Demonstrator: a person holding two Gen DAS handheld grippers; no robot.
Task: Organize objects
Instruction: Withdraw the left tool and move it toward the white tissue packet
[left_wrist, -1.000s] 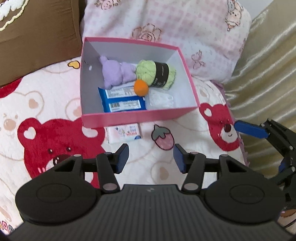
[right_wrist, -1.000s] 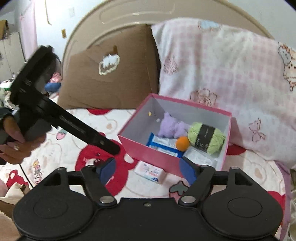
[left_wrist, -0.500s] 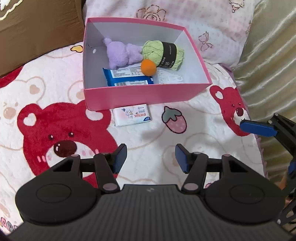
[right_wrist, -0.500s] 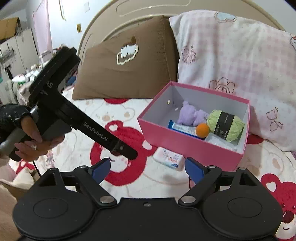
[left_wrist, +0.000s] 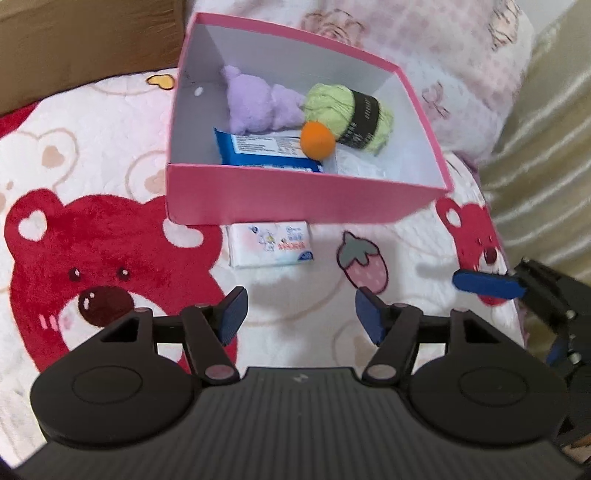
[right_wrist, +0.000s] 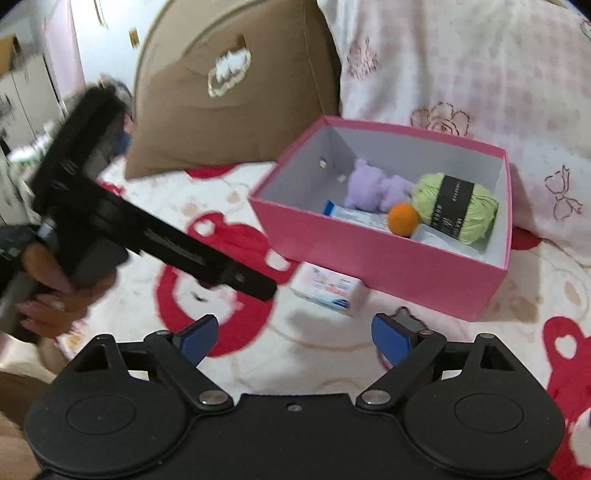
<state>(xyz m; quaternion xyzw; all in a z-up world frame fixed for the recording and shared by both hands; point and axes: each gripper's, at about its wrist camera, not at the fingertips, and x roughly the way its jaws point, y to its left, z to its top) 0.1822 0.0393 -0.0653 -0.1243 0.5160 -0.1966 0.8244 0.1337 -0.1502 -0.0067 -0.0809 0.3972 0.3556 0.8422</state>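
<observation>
A pink box (left_wrist: 303, 201) sits open on the bed and holds a purple plush (left_wrist: 258, 107), green yarn (left_wrist: 351, 110), an orange ball (left_wrist: 317, 138), a blue packet (left_wrist: 266, 151) and a clear packet (left_wrist: 362, 168). A white tissue pack (left_wrist: 271, 243) lies on the blanket just in front of the box. My left gripper (left_wrist: 301, 312) hovers short of that pack, its jaws opening with nothing between them. My right gripper (right_wrist: 295, 338) stands open and empty, with the tissue pack (right_wrist: 328, 290) just ahead and the pink box (right_wrist: 369, 258) behind it.
A brown pillow (right_wrist: 221, 110) and a pink checked pillow (right_wrist: 461, 74) lean behind the box. The blanket with red bears (left_wrist: 92, 240) covers the bed. Beige fabric (left_wrist: 546, 147) runs along the right side. A hand (right_wrist: 55, 295) holds the left gripper's handle.
Both grippers have sunk toward the blanket, so the box and tissue pack loom larger. Both pairs of jaws stand wider than before.
</observation>
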